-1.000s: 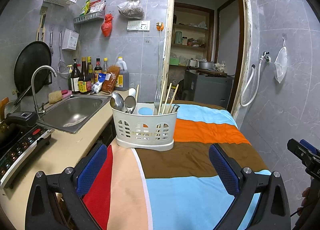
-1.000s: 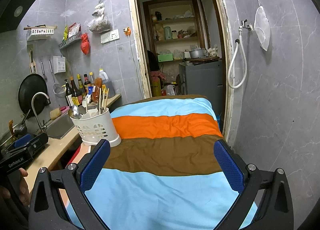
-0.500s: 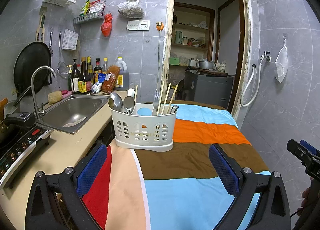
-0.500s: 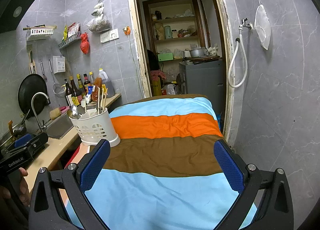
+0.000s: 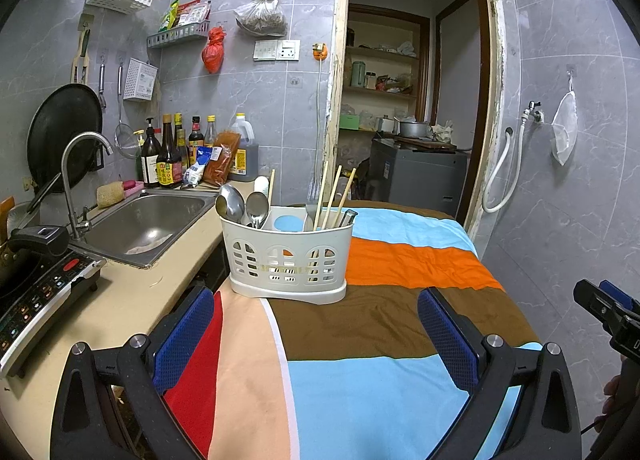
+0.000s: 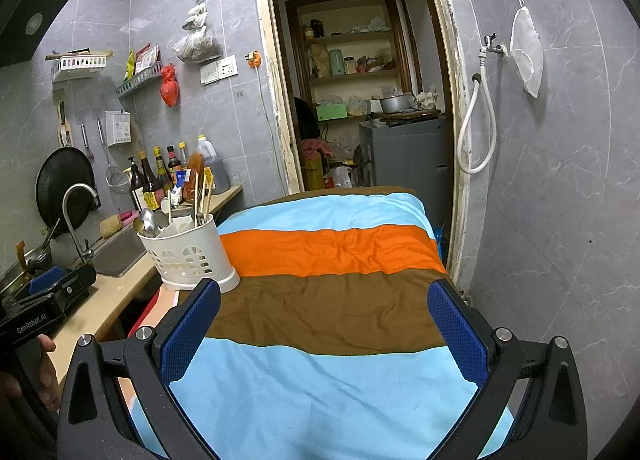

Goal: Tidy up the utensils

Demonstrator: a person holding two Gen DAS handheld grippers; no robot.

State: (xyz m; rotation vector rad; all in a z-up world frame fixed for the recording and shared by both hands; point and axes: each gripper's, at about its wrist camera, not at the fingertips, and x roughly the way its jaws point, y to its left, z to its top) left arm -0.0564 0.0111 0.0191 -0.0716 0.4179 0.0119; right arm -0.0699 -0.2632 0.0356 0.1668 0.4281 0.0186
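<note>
Both the left gripper (image 5: 316,336) and right gripper (image 6: 324,324) gape wide and empty above the striped cloth (image 5: 392,332), the white utensil caddy (image 5: 288,260) at the left's twelve o'clock.

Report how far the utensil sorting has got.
Done, it seems: spoons stand in the caddy's left compartment, chopsticks and a fork in its right one. In hand: nothing; the left gripper and right gripper are open and empty. Left: no loose utensils show on the cloth.
</note>
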